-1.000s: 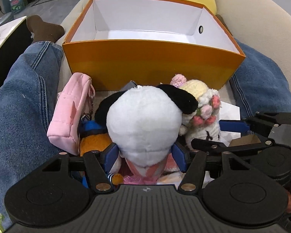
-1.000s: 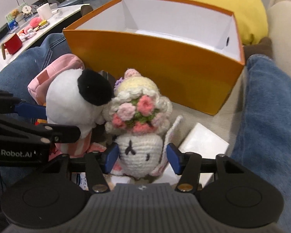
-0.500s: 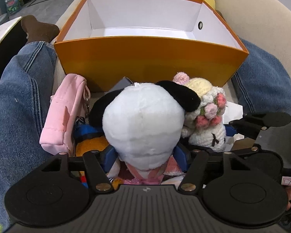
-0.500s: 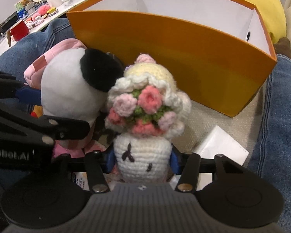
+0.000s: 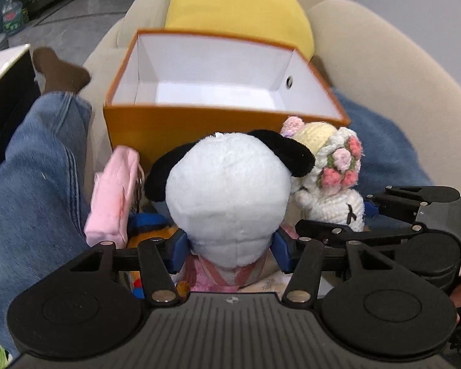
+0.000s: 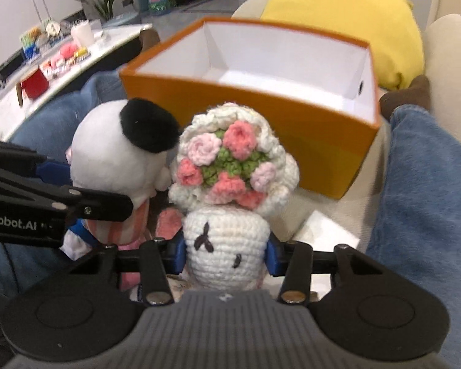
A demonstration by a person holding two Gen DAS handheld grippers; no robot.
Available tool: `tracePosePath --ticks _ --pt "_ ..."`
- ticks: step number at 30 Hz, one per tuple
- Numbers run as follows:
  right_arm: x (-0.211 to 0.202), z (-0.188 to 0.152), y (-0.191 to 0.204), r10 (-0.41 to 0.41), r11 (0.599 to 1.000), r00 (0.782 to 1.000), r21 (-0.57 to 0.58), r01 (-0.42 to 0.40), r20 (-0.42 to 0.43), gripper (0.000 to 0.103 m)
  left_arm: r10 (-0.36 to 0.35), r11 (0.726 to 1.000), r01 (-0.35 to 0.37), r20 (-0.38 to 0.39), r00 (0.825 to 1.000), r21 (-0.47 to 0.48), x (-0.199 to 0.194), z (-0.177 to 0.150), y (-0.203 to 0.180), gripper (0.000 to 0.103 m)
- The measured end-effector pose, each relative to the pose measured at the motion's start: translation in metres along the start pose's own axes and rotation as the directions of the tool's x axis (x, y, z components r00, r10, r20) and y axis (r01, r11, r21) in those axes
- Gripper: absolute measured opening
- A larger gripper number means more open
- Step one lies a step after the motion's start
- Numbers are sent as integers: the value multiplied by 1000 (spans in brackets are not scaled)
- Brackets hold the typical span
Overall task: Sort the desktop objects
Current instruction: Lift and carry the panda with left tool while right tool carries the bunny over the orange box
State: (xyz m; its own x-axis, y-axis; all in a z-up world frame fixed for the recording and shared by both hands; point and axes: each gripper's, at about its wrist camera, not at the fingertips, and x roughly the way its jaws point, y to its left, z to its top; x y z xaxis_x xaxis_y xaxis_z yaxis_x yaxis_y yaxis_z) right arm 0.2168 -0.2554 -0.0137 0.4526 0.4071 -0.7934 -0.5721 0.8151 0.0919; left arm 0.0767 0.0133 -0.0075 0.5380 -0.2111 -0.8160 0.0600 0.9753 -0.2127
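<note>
- The left gripper (image 5: 229, 250) points steeply downward, its blue pads (image 5: 177, 252) clenched on either side of a white plush dog (image 5: 227, 196) with black ears; the jaws have just been closing on it.
- The plush dog sits upright between the pads, its pink striped body hanging below them, at the centre of the left wrist view.
- The right gripper (image 6: 226, 256) tilts down at much the same angle, its jaws likewise just drawn in, grasping the white face of a crocheted doll (image 6: 226, 246) topped with a bouquet of pink and green yarn roses (image 6: 230, 163).
- The two toys touch side by side: from the left wrist, the crocheted doll (image 5: 332, 181) is at 3 o'clock of the dog; from the right wrist, the dog (image 6: 116, 153) is at 9 o'clock of the doll.
- An open orange box (image 5: 169, 123) with a white lining stands at 12 o'clock of both toys, nothing visible inside it.
- A pink pouch (image 5: 113, 193) lies at 9 o'clock of the dog, leaning against a leg in blue jeans (image 5: 37, 178).
- A yellow cushion (image 5: 236, 6) rests on the cream sofa (image 5: 384, 55) behind the box.
- Seen from the right wrist, a white card (image 6: 329, 233) lies on the seat at 3 o'clock of the doll, and a low table (image 6: 113, 46) with small items stands at 10 o'clock.
</note>
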Motion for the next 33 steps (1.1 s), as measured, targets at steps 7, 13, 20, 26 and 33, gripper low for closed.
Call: tracePosePath --ticks 7,13,20,26,33 --pt "-41 39 -10 29 999 993 38 -34 118 49 -55 995 46 99 994 93 -43 46 -1 64" --pt "-55 93 -16 30 998 980 41 -39 197 50 -65 986 41 145 987 160 -56 109 1 64" --pt "-22 148 -40 32 994 986 98 -48 161 50 -26 989 13 82 996 146 -7 169 27 64" --pt "54 172 -70 26 987 1000 158 -28 11 50 -8 993 14 -56 998 115 71 199 52 64" --pt "139 187 -85 59 986 985 161 -33 -161 49 102 983 -71 -186 977 169 144 216 59 64"
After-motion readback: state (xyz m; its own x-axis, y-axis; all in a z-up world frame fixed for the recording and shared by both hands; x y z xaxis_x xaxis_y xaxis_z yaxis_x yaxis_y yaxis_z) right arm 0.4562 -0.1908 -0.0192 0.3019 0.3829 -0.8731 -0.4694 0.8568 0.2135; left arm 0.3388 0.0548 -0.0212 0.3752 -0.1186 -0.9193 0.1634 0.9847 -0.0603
